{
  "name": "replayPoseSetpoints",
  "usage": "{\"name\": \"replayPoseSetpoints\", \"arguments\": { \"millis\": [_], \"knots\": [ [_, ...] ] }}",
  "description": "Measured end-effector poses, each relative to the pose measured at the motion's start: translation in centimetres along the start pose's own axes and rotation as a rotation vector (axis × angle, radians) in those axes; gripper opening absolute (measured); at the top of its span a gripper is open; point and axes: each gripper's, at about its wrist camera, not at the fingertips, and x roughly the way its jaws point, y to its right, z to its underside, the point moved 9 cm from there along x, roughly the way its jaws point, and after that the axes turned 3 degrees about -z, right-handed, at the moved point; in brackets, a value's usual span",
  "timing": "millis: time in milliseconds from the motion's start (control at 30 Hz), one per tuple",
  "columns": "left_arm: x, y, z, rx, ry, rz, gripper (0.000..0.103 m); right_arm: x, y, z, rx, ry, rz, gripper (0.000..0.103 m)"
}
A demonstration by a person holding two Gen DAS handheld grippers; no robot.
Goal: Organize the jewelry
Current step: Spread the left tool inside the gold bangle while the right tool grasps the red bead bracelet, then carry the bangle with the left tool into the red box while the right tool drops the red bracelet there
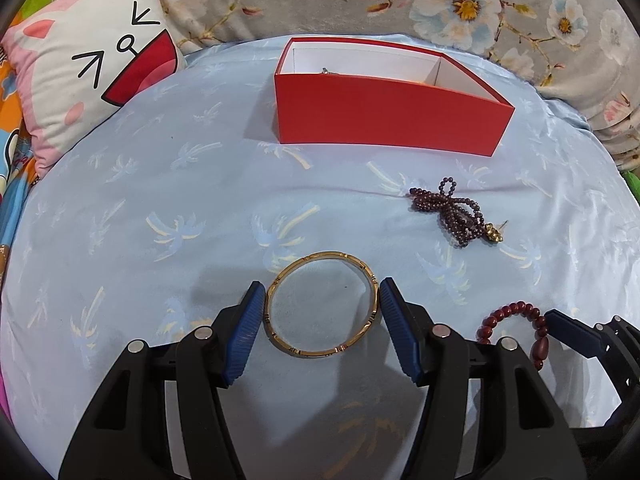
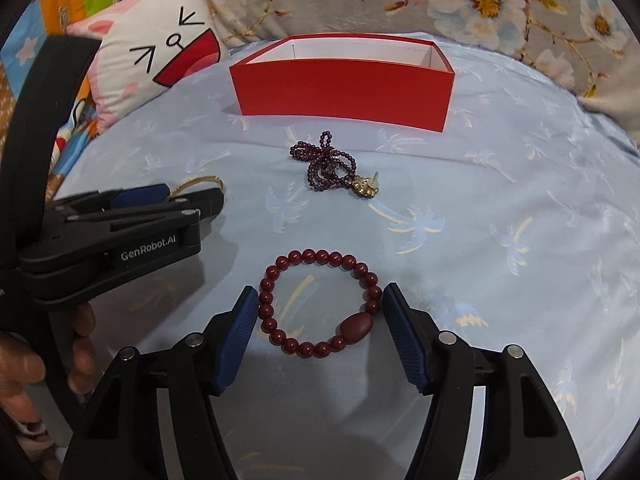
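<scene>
Left claw (image 1: 322, 314), released, straddles the gold bangle (image 1: 321, 304), which lies flat on the pale blue bedsheet (image 1: 160, 200); its two blue pads (image 1: 244, 336) stand just outside the ring on either side, and whether they touch it cannot be told. Right claw (image 2: 320, 320), likewise released, brackets the dark red bead bracelet (image 2: 319, 303), whose single large oval bead (image 2: 356, 328) sits nearest the right-hand pad; the pads stand close beside the beads. Landmark: the red box (image 2: 344, 88) with white interior, open-topped, resting on the sheet. Nearer the claws than the box, and just in front of its red wall, lies a bunched strand of small purple beads (image 2: 326, 162), with a gold flower-shaped earring (image 2: 365, 187) touching its edge. Both bracelets lie well nearer than that strand. Something small and metallic (image 1: 326, 71) shows inside the box. Left of the box sits a cartoon-face pillow (image 2: 160, 56); behind it, a floral quilt (image 2: 480, 0).
</scene>
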Motion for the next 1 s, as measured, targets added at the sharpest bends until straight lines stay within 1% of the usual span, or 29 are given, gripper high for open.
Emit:
{"name": "replayPoseSetpoints", "arguments": {
  "millis": [100,167,200,233,333,400,467,533,667,767,867,1000],
  "knots": [
    [0.1,0.1,0.1,0.003,0.0,0.0,0.056,-0.5,1.1,-0.4,0.07,0.014,-0.034,0.061],
    [0.1,0.1,0.1,0.003,0.0,0.0,0.056,-0.5,1.7,-0.6,0.087,0.014,-0.02,0.057],
    [0.1,0.2,0.1,0.003,0.0,0.0,0.056,-0.3,2.0,-0.5,0.086,0.005,-0.004,0.047],
    [0.0,0.1,0.1,0.003,0.001,0.001,0.056,-0.1,2.2,-0.4,0.081,-0.008,0.011,0.04],
    [0.0,0.3,0.1,0.008,0.0,0.001,0.056,0.0,2.2,-0.7,0.042,-0.004,0.059,0.03],
    [0.0,0.4,0.1,0.008,-0.001,0.0,0.056,0.1,2.3,-0.7,0.02,0.0,0.088,0.026],
    [0.0,0.4,0.1,0.009,-0.001,0.0,0.056,0.1,2.4,-0.7,0.018,0.006,0.095,0.019],
    [0.0,0.5,0.2,0.008,-0.001,0.001,0.056,0.0,2.6,-0.7,0.025,0.009,0.091,0.009],
    [-0.1,0.5,0.1,0.006,-0.001,0.001,0.056,0.0,2.6,-0.7,0.03,0.005,0.079,0.008],
    [-0.5,0.7,-0.2,0.001,0.004,0.006,0.056,-0.4,2.7,-1.0,0.058,0.011,0.053,0.008],
    [-1.2,0.8,-0.8,0.0,0.014,0.013,0.056,-1.2,2.9,-1.7,0.087,0.03,0.029,0.008],
    [-2.6,0.9,-2.2,0.004,0.043,0.022,0.056,-2.7,3.3,-3.5,0.113,0.075,0.008,0.008]
  ]
}}
